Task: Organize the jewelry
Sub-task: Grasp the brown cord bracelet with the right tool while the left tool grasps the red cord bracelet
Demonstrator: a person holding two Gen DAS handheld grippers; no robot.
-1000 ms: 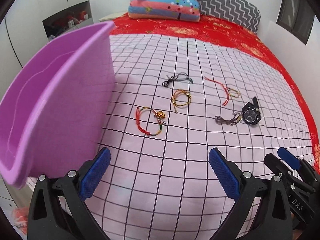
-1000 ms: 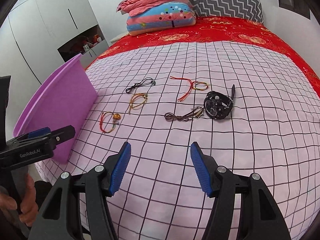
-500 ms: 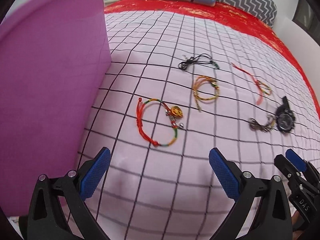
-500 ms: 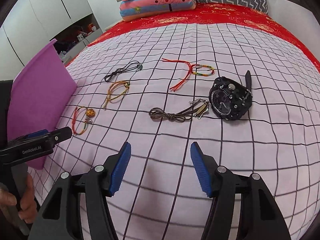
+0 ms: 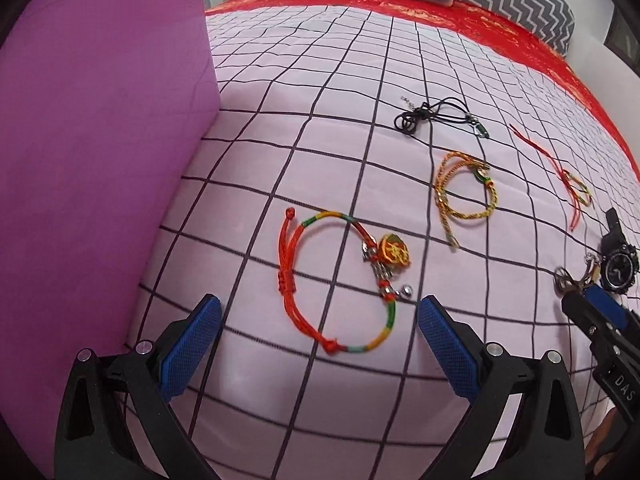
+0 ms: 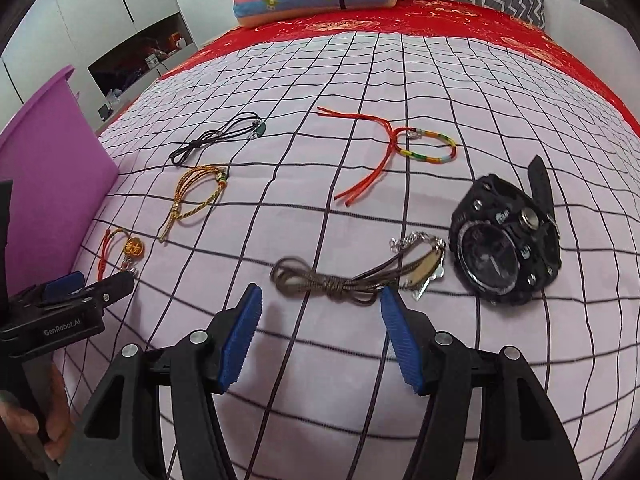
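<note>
Taking the black watch (image 6: 506,248) as the landmark, the brown cord necklace (image 6: 344,280) lies just to its left on the checked bedspread (image 6: 320,380). The right gripper (image 6: 320,304) hovers over that cord, jaws apart and empty (the cord's knot shows between the blue pads). Further left of the watch, beside the purple bin (image 5: 92,160), the left gripper (image 5: 320,316) stands wide open above the red charm bracelet (image 5: 340,280), holding nothing.
</note>
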